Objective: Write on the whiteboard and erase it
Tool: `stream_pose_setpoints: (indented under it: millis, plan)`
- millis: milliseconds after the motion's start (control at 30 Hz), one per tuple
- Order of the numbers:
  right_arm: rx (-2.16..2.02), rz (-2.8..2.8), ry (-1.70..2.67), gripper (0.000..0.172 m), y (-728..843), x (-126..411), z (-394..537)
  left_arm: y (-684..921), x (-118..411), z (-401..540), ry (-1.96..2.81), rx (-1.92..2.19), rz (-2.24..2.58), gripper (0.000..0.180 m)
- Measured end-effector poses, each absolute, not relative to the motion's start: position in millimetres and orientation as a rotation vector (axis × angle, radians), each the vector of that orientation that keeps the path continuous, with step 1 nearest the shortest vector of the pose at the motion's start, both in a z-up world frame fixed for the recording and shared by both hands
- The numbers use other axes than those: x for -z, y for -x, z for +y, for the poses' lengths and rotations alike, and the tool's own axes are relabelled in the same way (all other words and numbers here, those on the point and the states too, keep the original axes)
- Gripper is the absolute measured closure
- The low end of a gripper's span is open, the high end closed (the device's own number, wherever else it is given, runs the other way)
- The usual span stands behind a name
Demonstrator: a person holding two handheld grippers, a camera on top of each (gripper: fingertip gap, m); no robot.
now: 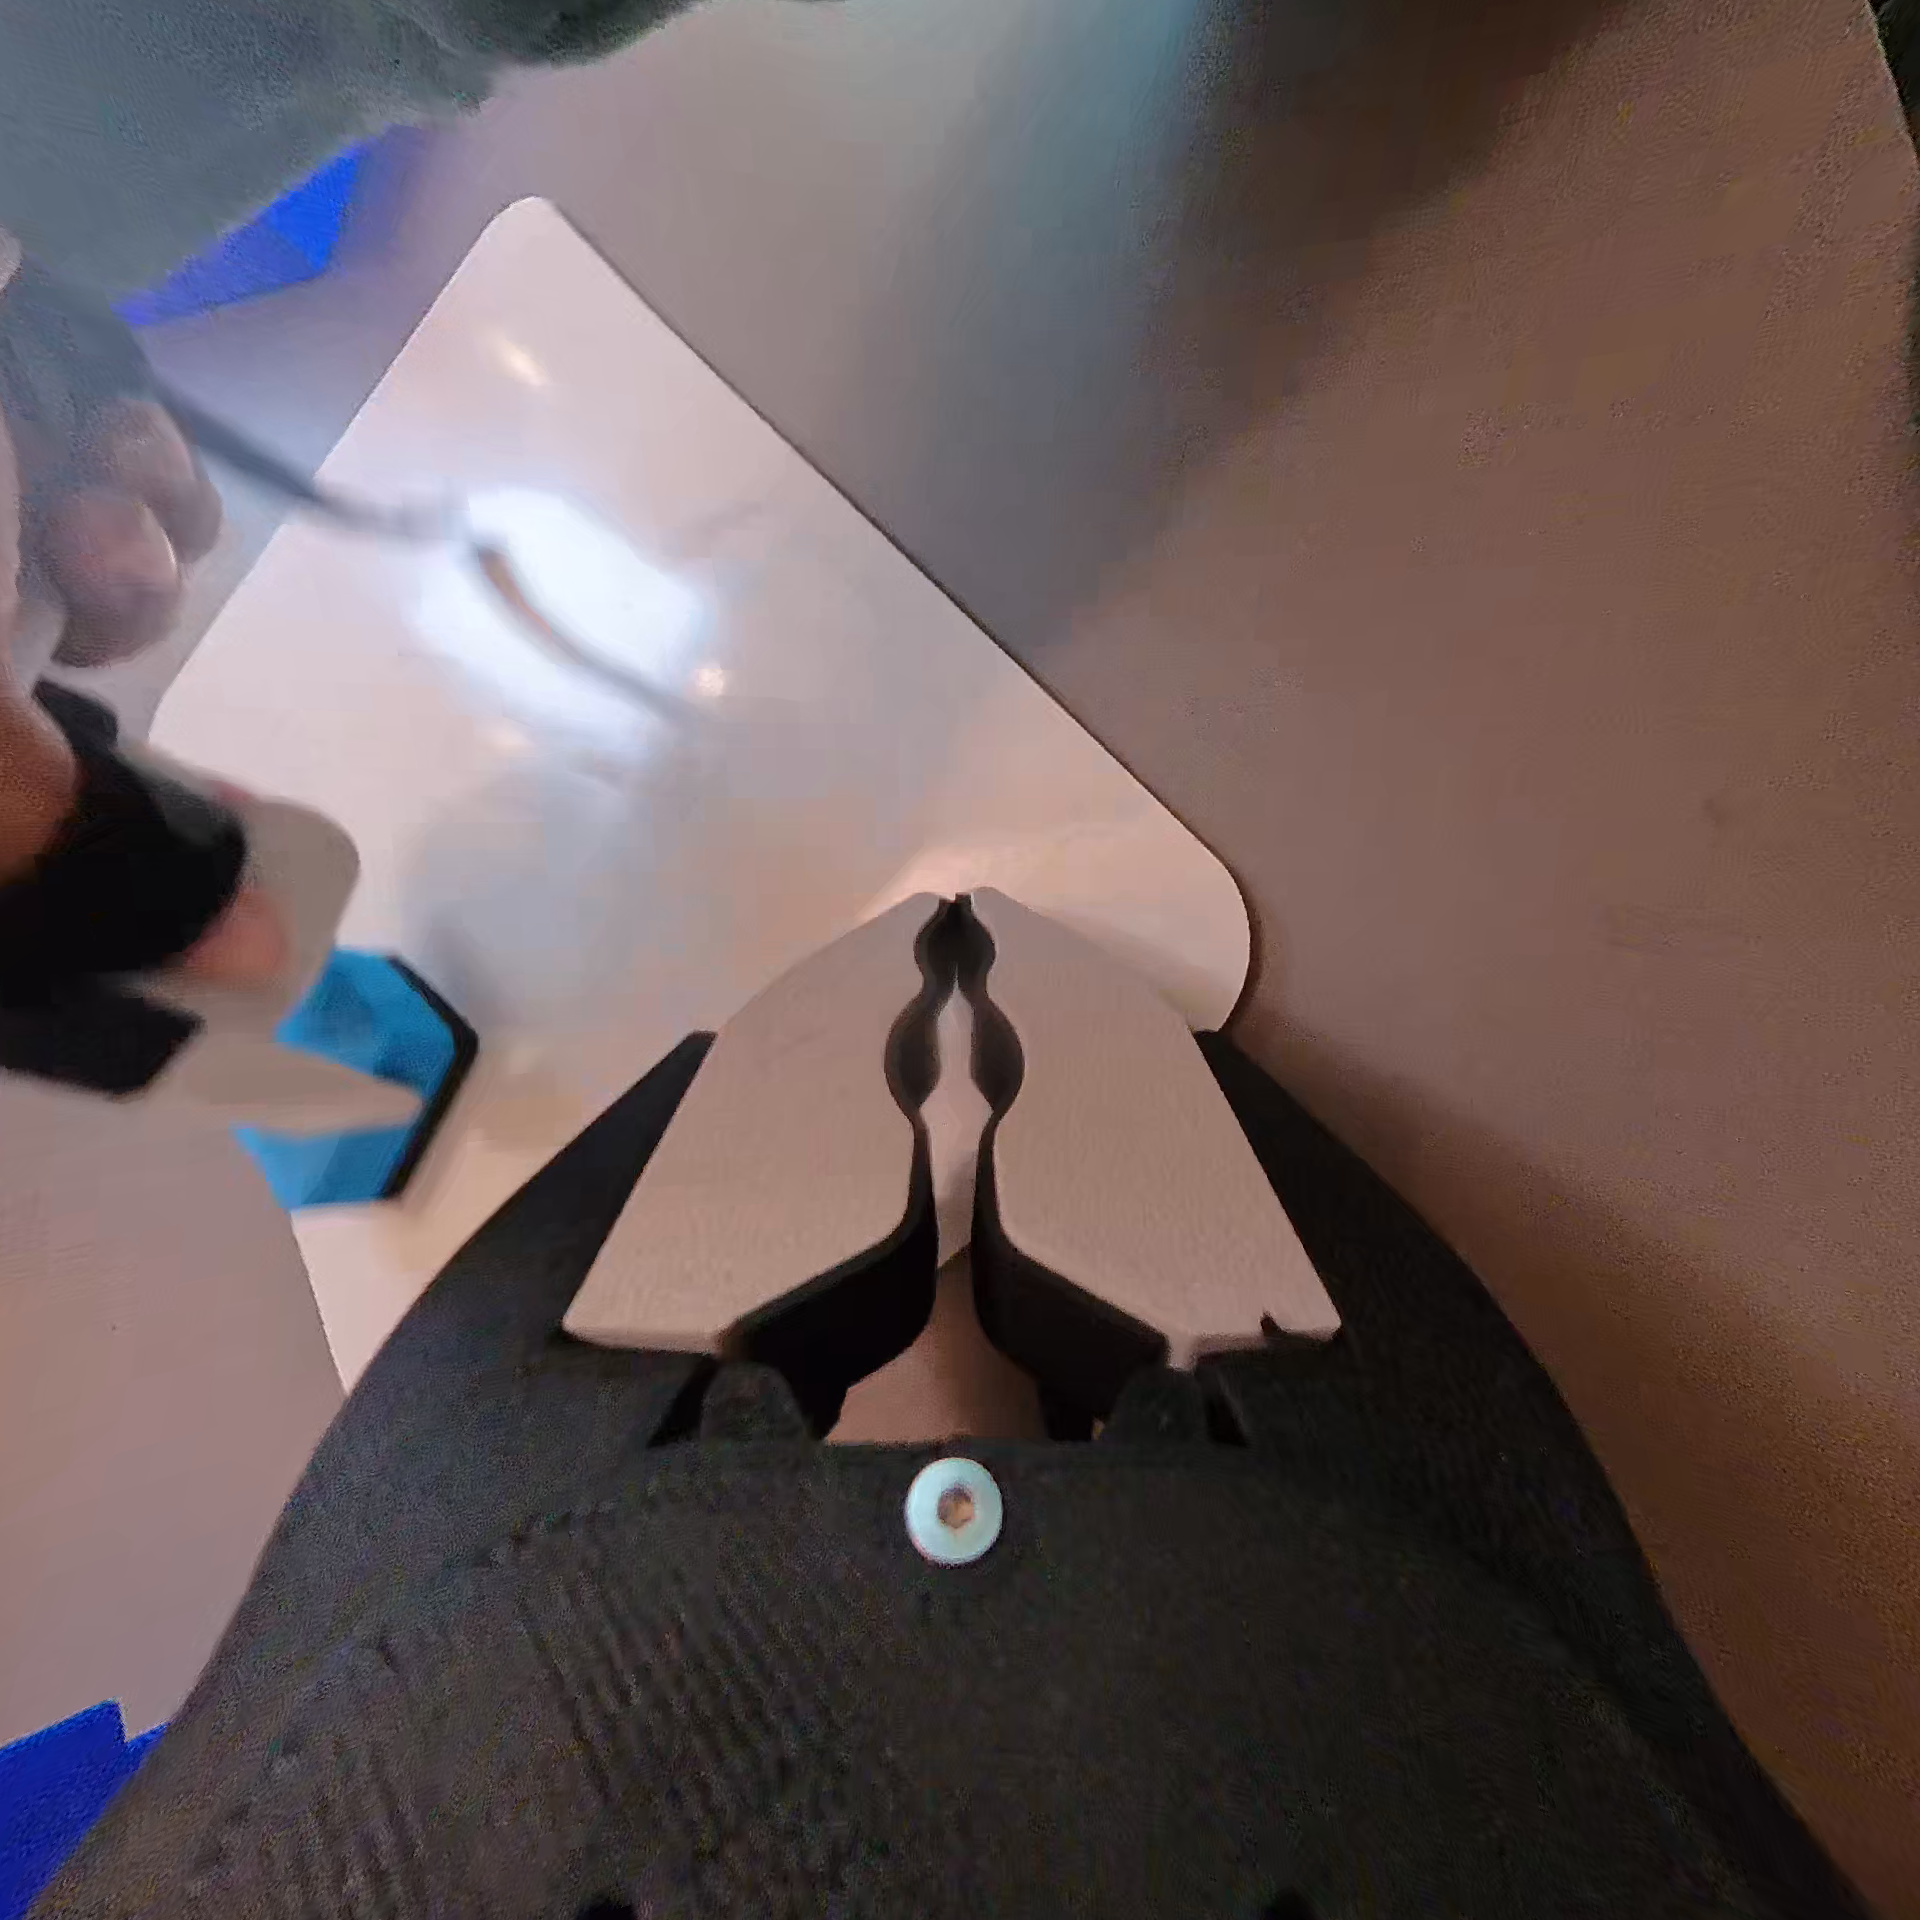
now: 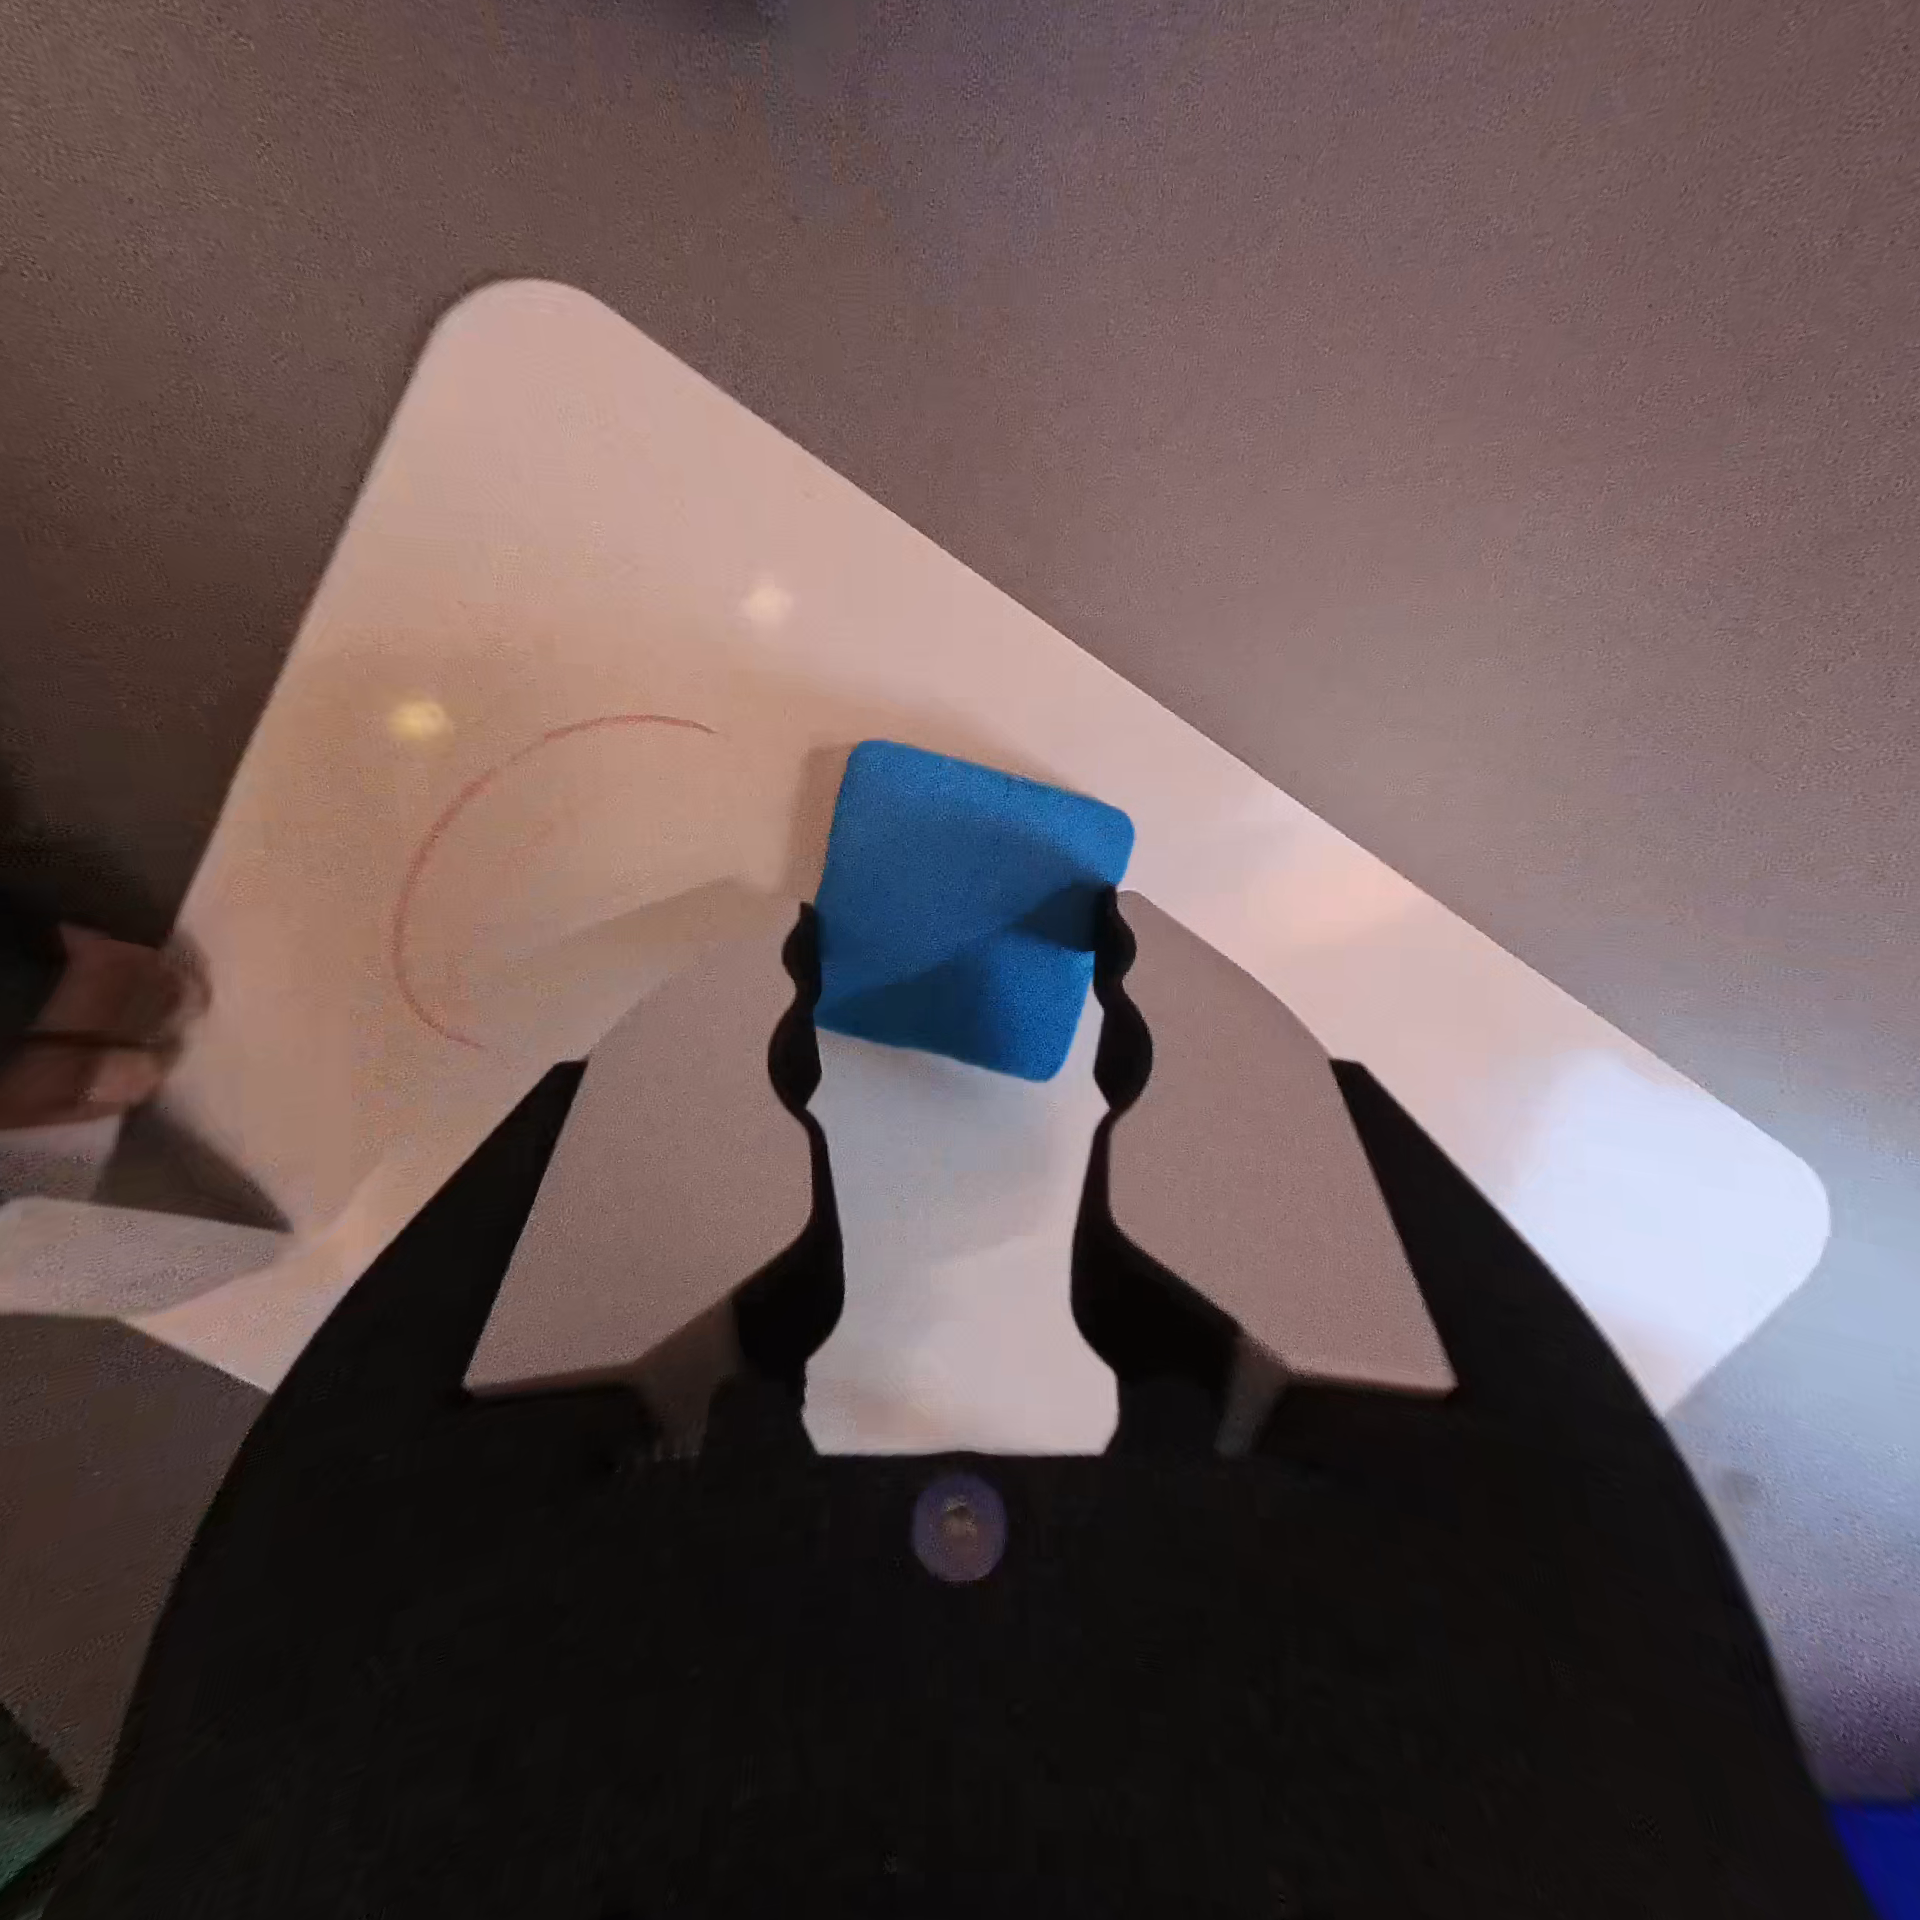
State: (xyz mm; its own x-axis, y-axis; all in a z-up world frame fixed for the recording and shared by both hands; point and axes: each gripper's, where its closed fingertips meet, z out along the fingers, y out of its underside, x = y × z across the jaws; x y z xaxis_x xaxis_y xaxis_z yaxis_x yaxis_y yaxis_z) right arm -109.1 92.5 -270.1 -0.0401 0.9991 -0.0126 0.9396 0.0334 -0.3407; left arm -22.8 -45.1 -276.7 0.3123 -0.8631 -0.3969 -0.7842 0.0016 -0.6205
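Observation:
The white whiteboard lies flat on the table and also shows in the right wrist view. A thin red curved mark is on it, seen as a dark stroke in the left wrist view. My right gripper is shut on a blue eraser, both pads pressing its sides, and the eraser sits on the board. The left wrist view shows this eraser blurred at the board's left edge. My left gripper is shut with nothing between its tips, at the board's near corner.
The brownish-grey table surrounds the board. A person's hand and a black cable are at the left. Blue patches lie at the table's far edge and near corner.

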Motion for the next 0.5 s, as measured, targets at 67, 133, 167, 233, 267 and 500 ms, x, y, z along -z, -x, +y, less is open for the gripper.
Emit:
stream_pose_setpoints:
  millis: [67, 133, 167, 233, 267, 500]
  plan:
    - [-0.283, -2.158, 2.016, 0.120, 84, 270, 97, 25, 277, -45, 1.778, 0.106, 1.482, 0.180]
    - [-0.310, -2.438, 1.867, 0.120, 71, 269, 51, 25, 277, -45, 1.776, 0.105, 1.481, 0.180]
    - [-0.366, -2.559, 1.750, 0.120, 73, 268, 20, 25, 277, -45, 1.777, 0.104, 1.481, 0.180]
    - [-0.272, -2.581, 1.583, 0.120, 98, 270, -3, 25, 277, -45, 1.776, 0.092, 1.483, 0.180]
    - [-0.270, -2.543, 1.598, 0.120, 111, 270, 0, 25, 277, -46, 1.775, 0.089, 1.483, 0.180]
    - [-0.336, -2.350, 1.857, 0.120, 90, 270, 60, 24, 277, -48, 1.774, 0.107, 1.478, 0.180]
